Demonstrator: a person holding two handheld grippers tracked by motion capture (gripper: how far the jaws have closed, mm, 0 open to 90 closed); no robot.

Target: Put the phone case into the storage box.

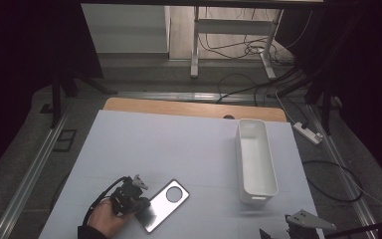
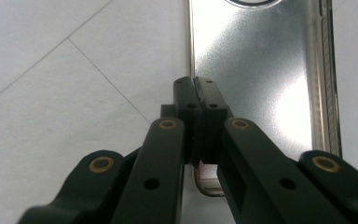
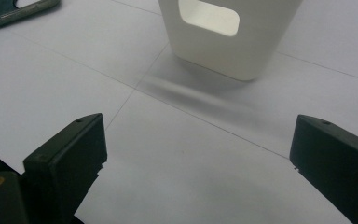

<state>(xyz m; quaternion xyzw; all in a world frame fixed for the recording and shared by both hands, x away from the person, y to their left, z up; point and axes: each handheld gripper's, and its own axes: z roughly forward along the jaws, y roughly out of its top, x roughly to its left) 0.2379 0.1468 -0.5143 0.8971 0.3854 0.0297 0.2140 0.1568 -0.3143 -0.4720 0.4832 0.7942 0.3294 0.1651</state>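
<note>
Here, the left gripper, held in a person's hand at the near left of the white-covered table, has its black fingers pressed together on the long edge of a flat, shiny rectangular metal plate with rounded corners and a round hole near one end. In the left gripper view the two fingers meet with hardly a gap, pinching the left edge of the plate near its near corner, while the rest of the plate stretches away from the fingers and mirrors the light. In the high view the plate lies slantwise on the table, its holed end pointing up and to the right, away from the hand, and its plain end at the gripper. A tall, narrow white plastic bin with handle cut-outs stands well apart to the right, with its long side running away from the person. The right gripper sits at the near right edge of the table; in the right gripper view its fingers stand wide apart with nothing between them, aimed at the near end of the bin, and a corner of the plate shows at the upper left.
</note>
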